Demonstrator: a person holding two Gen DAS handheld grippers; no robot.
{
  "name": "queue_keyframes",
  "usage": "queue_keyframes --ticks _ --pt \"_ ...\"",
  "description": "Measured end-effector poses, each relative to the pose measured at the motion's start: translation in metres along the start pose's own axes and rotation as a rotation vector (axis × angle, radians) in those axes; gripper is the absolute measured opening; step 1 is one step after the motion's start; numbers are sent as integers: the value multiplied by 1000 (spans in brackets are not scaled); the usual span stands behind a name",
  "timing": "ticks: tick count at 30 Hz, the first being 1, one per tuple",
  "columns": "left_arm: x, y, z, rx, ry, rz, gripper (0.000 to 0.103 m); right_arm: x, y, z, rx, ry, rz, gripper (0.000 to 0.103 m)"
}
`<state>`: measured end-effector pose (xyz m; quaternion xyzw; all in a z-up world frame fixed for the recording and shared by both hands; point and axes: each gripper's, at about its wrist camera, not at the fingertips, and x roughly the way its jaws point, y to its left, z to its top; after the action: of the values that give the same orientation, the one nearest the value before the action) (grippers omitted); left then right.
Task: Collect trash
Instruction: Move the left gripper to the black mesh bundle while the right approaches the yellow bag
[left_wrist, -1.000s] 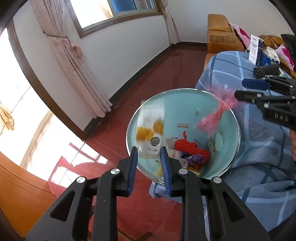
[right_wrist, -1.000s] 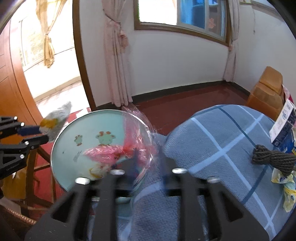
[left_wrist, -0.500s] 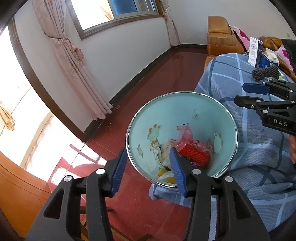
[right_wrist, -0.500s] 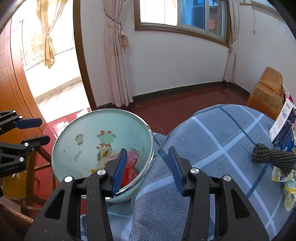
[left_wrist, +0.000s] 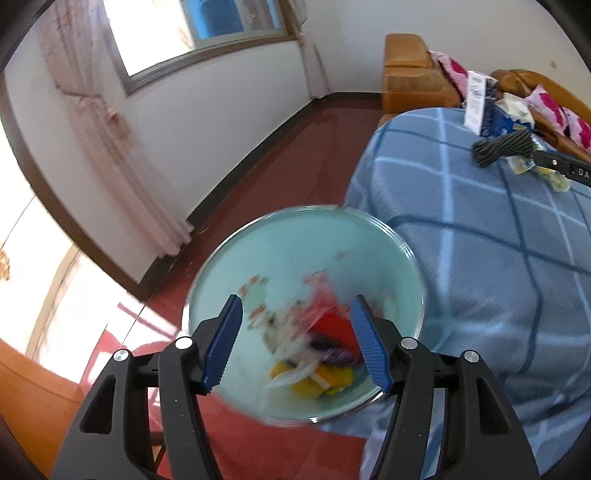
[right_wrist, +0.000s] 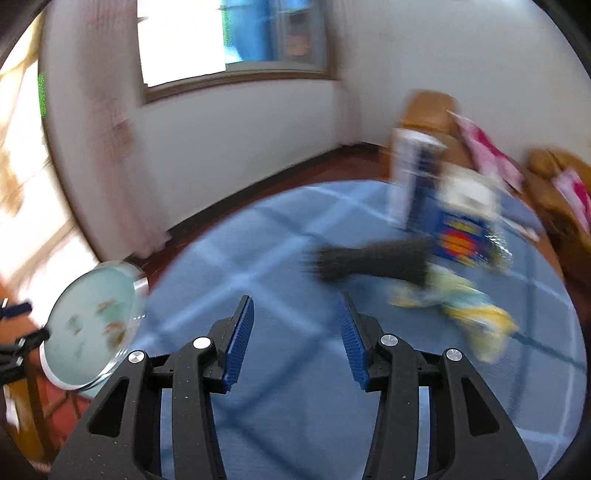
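The left claw (left_wrist: 295, 339), jaws just widened and empty, hangs over the bin (left_wrist: 288, 254) of trash at frame centre. The right claw (right_wrist: 295, 336) gapes empty above the tabletop (right_wrist: 280, 387), wrappers (right_wrist: 461, 306) upper right.

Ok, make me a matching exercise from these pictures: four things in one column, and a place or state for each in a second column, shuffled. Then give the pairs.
Things
1. left gripper
2. right gripper
3. dark rope bundle
4. red wrapper

Places or states
A. lying in the pale green bin
B. open and empty, over the blue checked cloth
C. open and empty, over the bin's mouth
D. lying on the cloth beside the blue snack bag

Pairs: 1-C, 2-B, 3-D, 4-A
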<state>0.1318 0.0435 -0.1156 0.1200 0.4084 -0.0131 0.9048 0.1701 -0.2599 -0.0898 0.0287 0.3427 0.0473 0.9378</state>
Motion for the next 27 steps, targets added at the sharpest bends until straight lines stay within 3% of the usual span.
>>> queue_keyframes --ticks 4,7,13,18,27 --pt "4 -28 20 30 -30 -42 61 -3 -68 -2 136 -13 -121 47" --pt "8 -44 33 39 -40 -68 61 5 -102 -5 224 13 -153 47" --pt "13 -66 48 50 -51 -101 65 19 -123 -8 265 61 -122 41" --pt "15 -79 62 55 -62 -120 65 9 -126 -8 261 41 -108 40" --pt "31 -139 107 92 -92 -189 65 -19 -161 -18 349 -26 -133 50"
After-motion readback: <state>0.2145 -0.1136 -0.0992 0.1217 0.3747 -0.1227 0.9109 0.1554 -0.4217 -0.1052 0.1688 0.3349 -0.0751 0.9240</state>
